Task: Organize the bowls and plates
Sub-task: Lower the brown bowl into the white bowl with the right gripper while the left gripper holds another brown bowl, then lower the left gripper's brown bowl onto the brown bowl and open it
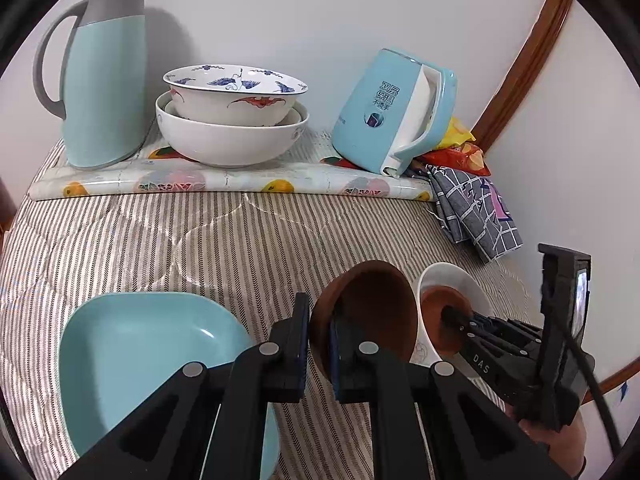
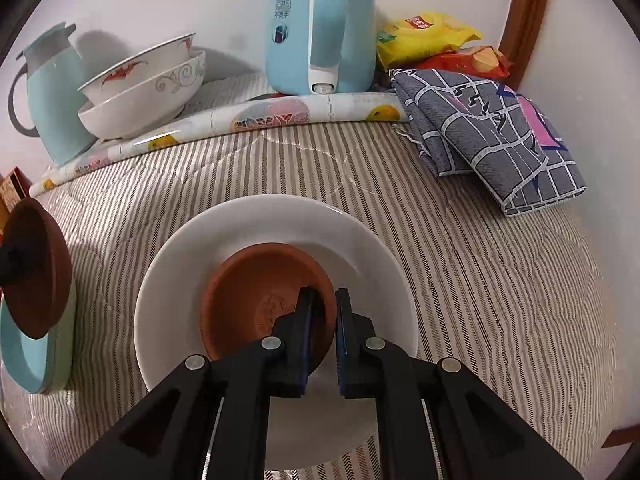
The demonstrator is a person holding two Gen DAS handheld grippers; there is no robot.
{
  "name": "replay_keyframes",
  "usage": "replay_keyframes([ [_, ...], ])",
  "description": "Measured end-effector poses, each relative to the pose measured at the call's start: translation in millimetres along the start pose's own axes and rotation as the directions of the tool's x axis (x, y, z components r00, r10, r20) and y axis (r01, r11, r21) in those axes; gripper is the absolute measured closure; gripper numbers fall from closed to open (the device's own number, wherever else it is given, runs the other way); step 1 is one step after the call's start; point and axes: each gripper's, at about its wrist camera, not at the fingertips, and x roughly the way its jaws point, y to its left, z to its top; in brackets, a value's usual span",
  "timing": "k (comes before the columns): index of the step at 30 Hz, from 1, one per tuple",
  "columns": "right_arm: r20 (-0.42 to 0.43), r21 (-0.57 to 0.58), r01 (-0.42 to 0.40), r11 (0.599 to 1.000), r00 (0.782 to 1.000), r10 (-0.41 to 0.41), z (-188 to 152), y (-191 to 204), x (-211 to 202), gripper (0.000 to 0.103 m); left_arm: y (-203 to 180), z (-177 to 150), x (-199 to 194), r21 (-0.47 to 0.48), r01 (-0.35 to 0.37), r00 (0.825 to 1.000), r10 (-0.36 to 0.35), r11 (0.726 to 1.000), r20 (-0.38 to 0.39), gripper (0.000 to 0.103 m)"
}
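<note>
Two small brown clay saucers: left gripper (image 1: 319, 346) pinches one (image 1: 372, 312) tilted beside round white plate (image 2: 360, 240); right gripper (image 2: 321, 338) narrowly clamps other's (image 2: 256, 300) rim, inside plate

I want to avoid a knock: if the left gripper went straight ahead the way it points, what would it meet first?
Past the brown dish it grips, the left gripper likely meets striped cloth, then the rolled floral mat; depth unclear.
</note>
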Motion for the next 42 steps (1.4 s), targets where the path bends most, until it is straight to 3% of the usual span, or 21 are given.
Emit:
replay_keyframes([
  [14, -0.013, -0.001, -0.014, 1.0, 1.0, 0.014, -2.8, 4.2, -3.7, 0.082, -2.4, -0.6, -9.8, 0.017, 0.006, 1.0, -0.006, 1.0, 0.004, 0.094],
  [17, 0.015, 0.019, -0.016, 1.0, 1.0, 0.015, -4.9, 2.3, -13.3, 0.068, -4.3, -1.1, -11.8, 0.022, 0.006, 1.0, -0.006, 1.0, 0.007, 0.094],
  [19, 0.043, 0.032, -0.024, 0.999, 0.999, 0.023, -7.3, -0.8, -21.6, 0.065, -6.9, -1.3, -12.4, 0.026, 0.009, 1.0, -0.009, 1.0, 0.008, 0.094],
  [33, 0.166, 0.15, -0.126, 0.981, 0.981, 0.101, -35.5, -43.8, -74.2, 0.065, -40.7, -3.7, -7.5, 0.061, 0.046, 0.999, -0.046, 0.997, -0.009, 0.094],
  [42, 0.154, 0.201, -0.102, 0.974, 0.986, 0.071, -57.9, -79.1, -76.3, 0.065, -70.4, -3.2, 9.6, 0.088, 0.081, 0.996, -0.077, 0.993, -0.046, 0.094],
])
